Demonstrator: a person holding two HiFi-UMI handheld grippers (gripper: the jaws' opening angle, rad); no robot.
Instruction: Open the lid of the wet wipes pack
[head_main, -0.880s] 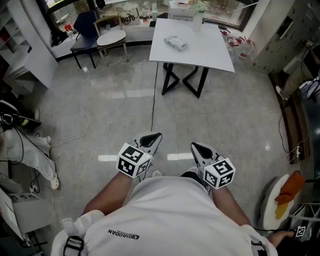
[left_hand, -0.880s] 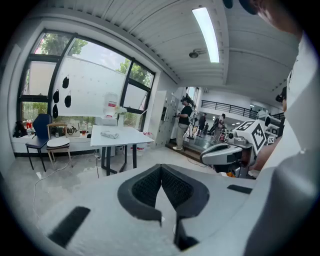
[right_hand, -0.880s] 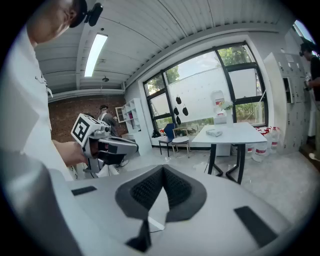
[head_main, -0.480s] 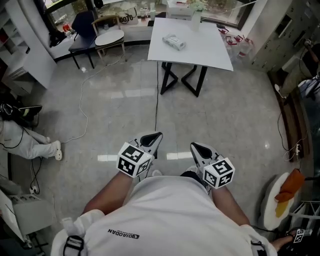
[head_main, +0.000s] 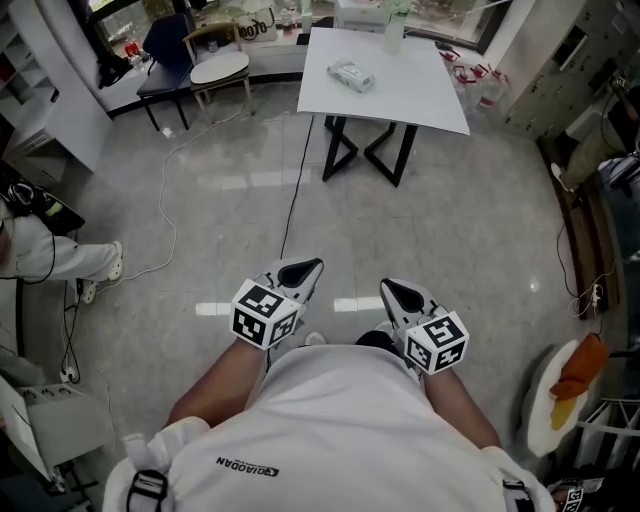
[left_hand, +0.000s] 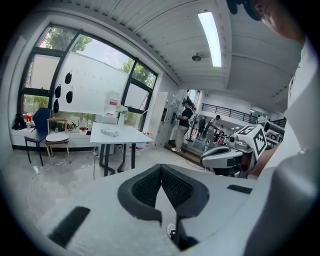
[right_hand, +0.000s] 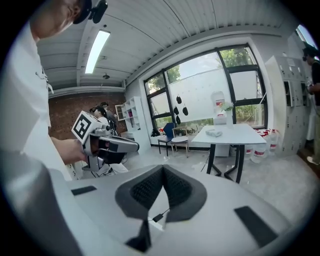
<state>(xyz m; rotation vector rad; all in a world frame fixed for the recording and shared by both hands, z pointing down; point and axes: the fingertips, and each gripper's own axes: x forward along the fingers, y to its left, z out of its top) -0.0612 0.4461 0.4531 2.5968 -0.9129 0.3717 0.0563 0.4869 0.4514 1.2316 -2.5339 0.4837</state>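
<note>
**Both grippers closed and empty, the wipes pack far away on the table**

Nearest to the camera in the head view is the person's white shirt (head_main: 330, 430), and both forearms come out from under it. The left gripper (head_main: 300, 272) and the right gripper (head_main: 398, 294) are held side by side in front of the body, above the grey floor (head_main: 470, 240), with a small gap between them. Each one carries its marker cube on the near end.

In the left gripper view the two dark pads meet at their tips and nothing is between them. The right gripper view shows the same: the jaws are together and they hold nothing. Both grippers point forward, towards the table.

Further away, a thin cable (head_main: 168, 215) runs across the floor on the left side. At the right edge an orange cloth (head_main: 578, 375) lies on a pale round object.

Far from the grippers stands a white table (head_main: 425, 100) with black crossed legs. The wet wipes pack (head_main: 351, 75) lies flat on its top, in the left half and towards the far side, well apart from both grippers. Left of the table a chair (head_main: 220, 70) with a pale seat stands near the window wall.
</note>
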